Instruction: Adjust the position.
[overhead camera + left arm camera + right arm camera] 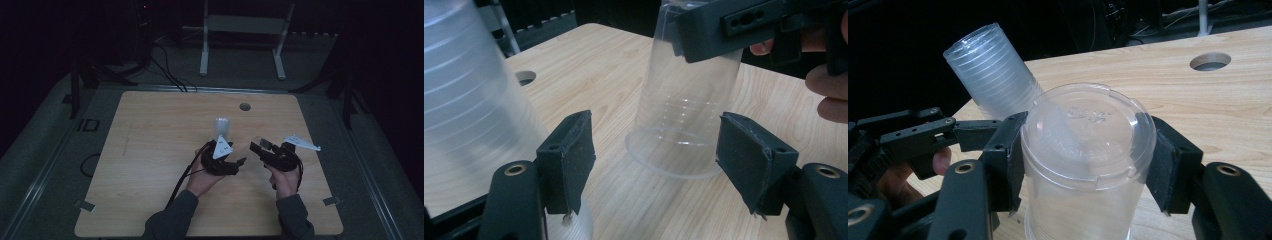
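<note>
A: Where's the single clear plastic cup (1083,165) sitting?

B: Upside down on the wooden table (150,165), rim on the wood and base up, at about five o'clock from the round hole (244,106) in the tabletop. The right gripper (1083,150) is clenched on it: in the right gripper view both black pads press the cup's wall just under the base, one at nine o'clock and one at three o'clock.

A: And the left gripper (656,160)?

B: Released. In the left gripper view its jaws stand apart with bare wood between them; the inverted cup stands beyond them at twelve o'clock, untouched by them.

A: What's the tall ribbed thing?

B: A stack of clear plastic cups (469,105), also upside down, just beside the left gripper at its ten o'clock. In the high view it rises at twelve o'clock from the left hand (202,177). Whether it touches the jaw I cannot tell.

A: How do the hands lie?

B: Close together near the table's near edge, the right hand (285,181) at three o'clock from the left
</note>
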`<state>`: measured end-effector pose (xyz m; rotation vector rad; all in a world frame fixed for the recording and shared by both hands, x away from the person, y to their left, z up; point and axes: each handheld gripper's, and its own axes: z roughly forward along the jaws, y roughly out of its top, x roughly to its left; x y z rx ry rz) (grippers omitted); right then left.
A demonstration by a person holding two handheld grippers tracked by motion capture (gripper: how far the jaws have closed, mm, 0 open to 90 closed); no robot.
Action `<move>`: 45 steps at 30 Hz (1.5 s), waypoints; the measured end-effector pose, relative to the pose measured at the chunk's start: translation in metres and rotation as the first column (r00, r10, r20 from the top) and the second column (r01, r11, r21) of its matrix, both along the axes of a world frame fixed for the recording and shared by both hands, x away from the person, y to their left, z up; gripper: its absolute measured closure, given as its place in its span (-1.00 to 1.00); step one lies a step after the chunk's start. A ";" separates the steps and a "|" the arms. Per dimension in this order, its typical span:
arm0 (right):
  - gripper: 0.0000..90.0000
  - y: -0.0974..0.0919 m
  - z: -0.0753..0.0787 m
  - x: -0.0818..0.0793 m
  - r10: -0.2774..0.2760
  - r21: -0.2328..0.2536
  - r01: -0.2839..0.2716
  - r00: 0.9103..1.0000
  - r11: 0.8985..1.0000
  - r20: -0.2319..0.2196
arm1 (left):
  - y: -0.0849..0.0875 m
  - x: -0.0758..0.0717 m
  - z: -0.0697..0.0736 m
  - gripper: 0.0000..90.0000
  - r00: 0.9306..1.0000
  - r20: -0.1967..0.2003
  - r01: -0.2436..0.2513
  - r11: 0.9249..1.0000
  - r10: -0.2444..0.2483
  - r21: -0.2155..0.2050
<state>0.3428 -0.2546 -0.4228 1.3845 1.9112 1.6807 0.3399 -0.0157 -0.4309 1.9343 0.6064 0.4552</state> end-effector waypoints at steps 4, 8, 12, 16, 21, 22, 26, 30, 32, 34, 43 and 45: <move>-0.09 -0.001 -0.002 0.000 0.003 0.026 -0.003 1.000 1.000 -0.010 | -0.003 0.000 -0.001 -0.32 1.000 0.002 0.001 1.000 -0.001 0.001; -0.09 -0.001 -0.004 0.001 -0.008 0.051 0.009 1.000 0.999 -0.024 | -0.005 0.000 -0.001 -0.35 1.000 0.005 0.003 1.000 -0.003 0.003; -0.09 -0.001 -0.006 0.000 -0.012 0.062 0.014 0.999 0.998 -0.032 | -0.009 0.000 -0.002 -0.36 1.000 0.008 0.013 1.000 -0.013 0.006; -0.09 0.000 -0.007 0.000 -0.018 0.073 0.021 0.999 0.997 -0.035 | -0.012 -0.001 -0.003 -0.37 1.000 0.010 0.021 1.000 -0.021 0.008; -0.09 0.002 -0.007 -0.001 -0.020 0.089 0.024 0.999 0.996 -0.041 | -0.014 0.000 -0.003 -0.39 0.999 0.010 0.031 0.999 -0.031 0.010; -0.09 0.002 -0.007 -0.001 -0.020 0.091 0.024 0.999 0.996 -0.041 | -0.015 0.000 -0.003 -0.39 0.999 0.013 0.031 0.999 -0.031 0.013; -0.09 0.003 -0.007 -0.001 -0.019 0.095 0.023 0.999 0.995 -0.042 | -0.016 0.000 -0.003 -0.39 0.999 0.017 0.031 0.999 -0.031 0.009; -0.09 0.004 -0.008 -0.001 -0.020 0.110 0.025 0.999 0.994 -0.047 | -0.018 0.000 -0.004 -0.40 0.999 0.022 0.033 0.999 -0.033 0.010; -0.09 0.005 -0.008 -0.001 -0.018 0.115 0.024 0.999 0.993 -0.049 | -0.019 0.000 -0.004 -0.42 0.999 0.025 0.032 0.999 -0.033 0.012; -0.09 0.005 -0.007 -0.001 -0.017 0.119 0.022 0.999 0.993 -0.049 | -0.019 0.000 -0.005 -0.42 0.999 0.026 0.032 0.999 -0.033 0.011; -0.09 0.001 -0.010 0.000 -0.005 0.204 0.021 0.997 0.979 -0.078 | -0.020 0.000 -0.006 -0.42 0.999 0.024 0.037 0.999 -0.037 0.007; -0.09 -0.002 -0.012 0.001 0.000 0.229 0.022 0.996 0.973 -0.094 | -0.020 0.000 -0.005 -0.42 0.999 0.028 0.036 0.999 -0.036 0.004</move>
